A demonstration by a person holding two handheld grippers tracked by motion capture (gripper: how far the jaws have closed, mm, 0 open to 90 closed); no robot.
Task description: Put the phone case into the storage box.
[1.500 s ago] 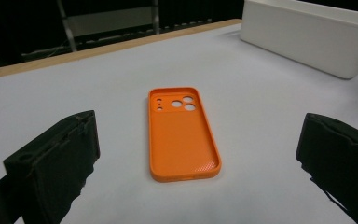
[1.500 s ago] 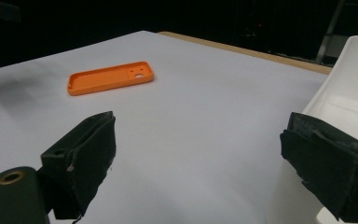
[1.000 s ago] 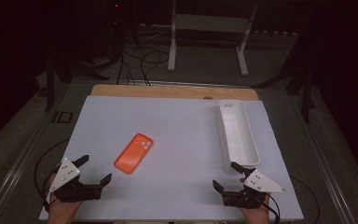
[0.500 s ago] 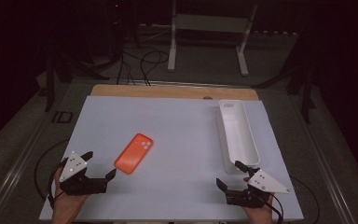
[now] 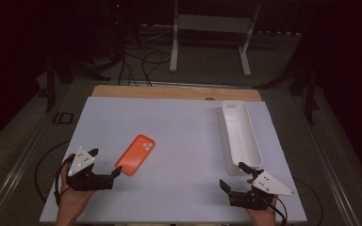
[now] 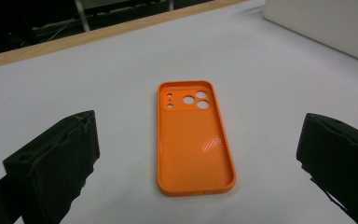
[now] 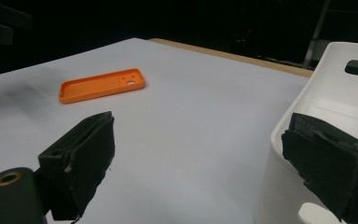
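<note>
Two spread claws near an orange phone case on the worktop

The phone case (image 5: 135, 154) lies flat, hollow side up, left of the middle of the white worktop (image 5: 179, 127), its camera cut-outs at the far end. The left claw (image 5: 104, 162) sits just beside the case's near end, jaws wide apart and holding nothing; in the left gripper view the case (image 6: 193, 135) lies between and beyond them. The right claw (image 5: 232, 175) rests at the near right, jaws also spread and empty, one jaw close by the near end of the long white tray (image 5: 240, 135).
</note>
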